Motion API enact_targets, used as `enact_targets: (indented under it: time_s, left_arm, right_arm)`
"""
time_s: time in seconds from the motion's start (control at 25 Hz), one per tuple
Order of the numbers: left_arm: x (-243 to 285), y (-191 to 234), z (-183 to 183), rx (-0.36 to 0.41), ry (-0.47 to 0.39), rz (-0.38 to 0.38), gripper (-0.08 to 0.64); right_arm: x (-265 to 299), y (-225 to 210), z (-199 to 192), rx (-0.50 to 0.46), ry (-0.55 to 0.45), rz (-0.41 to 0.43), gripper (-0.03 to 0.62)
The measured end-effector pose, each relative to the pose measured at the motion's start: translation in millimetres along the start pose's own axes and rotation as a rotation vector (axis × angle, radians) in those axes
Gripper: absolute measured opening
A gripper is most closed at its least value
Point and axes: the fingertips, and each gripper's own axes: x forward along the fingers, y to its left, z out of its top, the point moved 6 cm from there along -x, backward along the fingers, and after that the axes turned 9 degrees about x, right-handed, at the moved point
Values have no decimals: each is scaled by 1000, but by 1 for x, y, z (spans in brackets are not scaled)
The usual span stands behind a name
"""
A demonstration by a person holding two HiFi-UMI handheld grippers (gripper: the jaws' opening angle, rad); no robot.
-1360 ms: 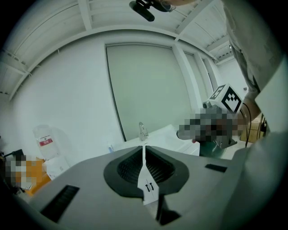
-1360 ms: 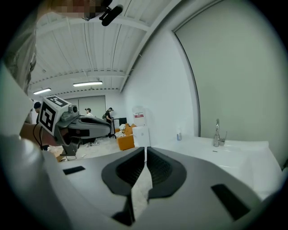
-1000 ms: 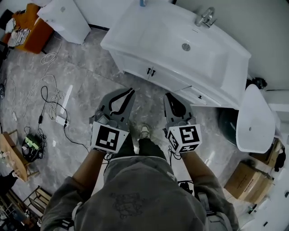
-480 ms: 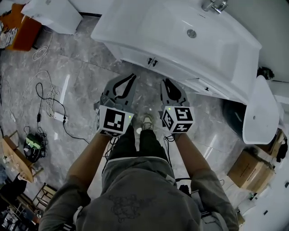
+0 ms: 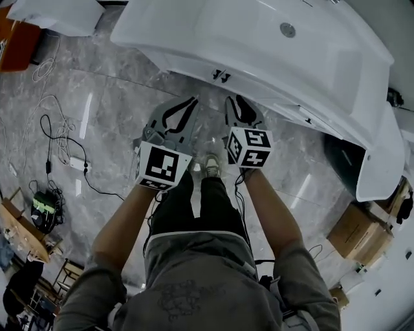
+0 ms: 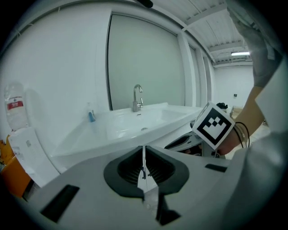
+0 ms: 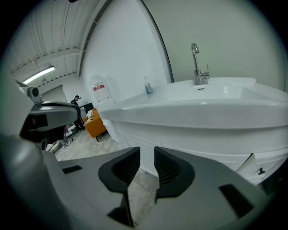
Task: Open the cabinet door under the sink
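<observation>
The white sink vanity (image 5: 259, 45) fills the top of the head view, with a pair of small dark door handles (image 5: 220, 75) on its front; the doors look closed. My left gripper (image 5: 191, 102) is shut and empty, its tips just below and left of the handles. My right gripper (image 5: 234, 101) is open by a narrow gap and holds nothing. The left gripper view looks over the shut left gripper (image 6: 144, 155) to the basin (image 6: 135, 123) and faucet (image 6: 137, 96). Ahead of the right gripper (image 7: 147, 158) is the cabinet front (image 7: 202, 143).
Cables and a power strip (image 5: 71, 165) lie on the grey floor at left. A white panel (image 5: 58, 13) and an orange object (image 5: 13, 39) are at top left. A white basin-like piece (image 5: 381, 168) and cardboard boxes (image 5: 362, 233) stand at right. My feet (image 5: 210, 165) are between the grippers.
The view has closed in on the vanity. Both grippers have moved forward toward the cabinet handles and drawn nearer to each other.
</observation>
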Motion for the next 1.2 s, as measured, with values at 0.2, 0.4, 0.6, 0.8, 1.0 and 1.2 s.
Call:
enact_targets:
  time_s: [0.2, 0.4, 0.6, 0.8, 1.0, 1.2]
  left_arm:
    - [29, -2, -26, 4, -7, -27, 32]
    - [51, 8, -63, -34, 8, 10, 32]
    - [59, 13, -88, -80, -22, 47, 32]
    - [67, 11, -113, -91, -6, 83, 32]
    - [77, 9, -134, -126, -19, 86, 32]
    - [80, 5, -147, -128, -4, 77, 32]
  right_arm:
    - [50, -26, -26, -36, 59, -57, 86]
    - [92, -44, -48, -61, 106, -82, 98]
    - [121, -62, -68, -21, 108, -109, 104]
    - [149, -72, -79, -8, 76, -139, 104]
    - [163, -79, -78, 51, 31, -172, 99]
    - [170, -77, -80, -35, 18, -252, 63]
